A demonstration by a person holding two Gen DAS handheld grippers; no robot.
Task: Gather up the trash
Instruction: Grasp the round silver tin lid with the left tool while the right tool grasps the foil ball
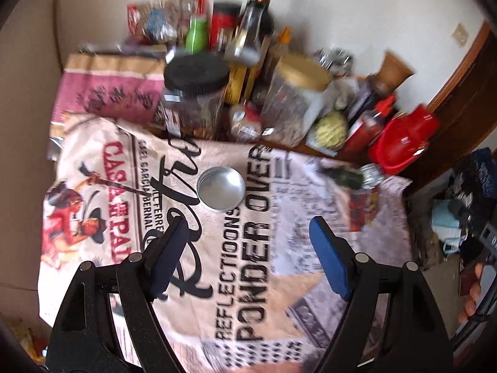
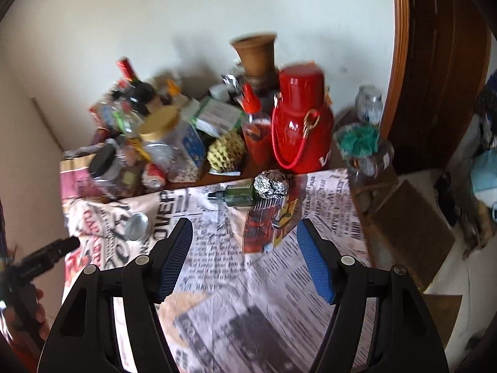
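A round silver tin lid (image 1: 221,188) lies on the printed newspaper-style cloth (image 1: 279,279), just ahead of my open, empty left gripper (image 1: 248,227). It also shows small in the right wrist view (image 2: 137,226). A crumpled foil ball (image 2: 271,184) and a small dark green bottle (image 2: 236,195) lying on its side rest on the cloth near its far edge; in the left wrist view the bottle (image 1: 344,175) and foil ball (image 1: 371,172) are at the right. My right gripper (image 2: 245,228) is open and empty, short of them. The left gripper (image 2: 46,256) appears at the left edge.
Clutter fills the table's back: a black-lidded jar (image 1: 194,93), a yellow-lidded jar (image 2: 169,143), a wine bottle (image 1: 251,21), a red flask (image 2: 299,124), a clay pot (image 2: 254,52). A paper bag (image 1: 115,87) lies back left. A wooden door frame (image 2: 403,62) stands right.
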